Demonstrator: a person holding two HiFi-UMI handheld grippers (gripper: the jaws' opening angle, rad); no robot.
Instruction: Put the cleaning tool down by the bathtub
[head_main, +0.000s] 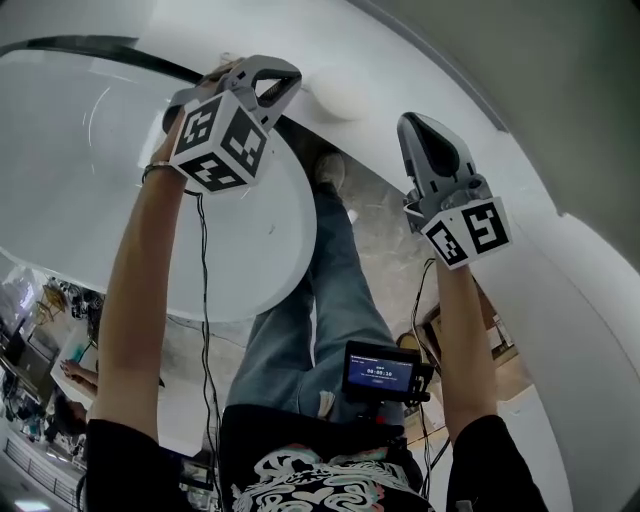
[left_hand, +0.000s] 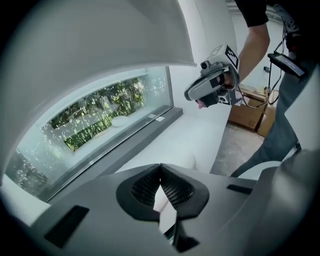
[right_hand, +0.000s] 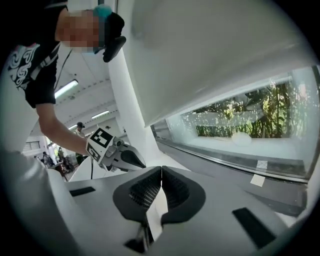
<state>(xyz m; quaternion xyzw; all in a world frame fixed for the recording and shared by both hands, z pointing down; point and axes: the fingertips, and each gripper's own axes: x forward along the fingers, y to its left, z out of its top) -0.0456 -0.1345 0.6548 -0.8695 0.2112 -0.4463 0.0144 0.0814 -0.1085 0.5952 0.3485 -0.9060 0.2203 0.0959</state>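
a white bathtub (head_main: 290, 250) filled the left of the head view, and a curved white ledge (head_main: 380, 60) ran along its far side under a long window (left_hand: 100, 115) with green plants behind the glass. the person's jeans-clad legs (head_main: 330, 290) stood on a pale stone floor (head_main: 385, 235) between tub and ledge, a small device with a lit screen (head_main: 378, 370) hung at the waist, and a thin cable (head_main: 205, 300) trailed down from the left arm. cardboard boxes (left_hand: 247, 112) sat on the floor further along. nothing blocked the way between either tool and the ledge. the left tool (left_hand: 160, 167) was held over the tub's far rim with its jaws pressed together at the tips and nothing between them. the right tool (right_hand: 161, 170) hung in the air over the floor and ledge, well apart from the left one, its jaws likewise together and empty. the only thing that looked like the cleaning tool was a white rounded lump (head_main: 340, 93) lying on the ledge by the bathtub. it lay just beyond and to the right of the left tool's closed tips, outside the jaws and not gripped, and on the left tool's side of the gap between the two tools. what kind of cleaning tool it was could not be made out.
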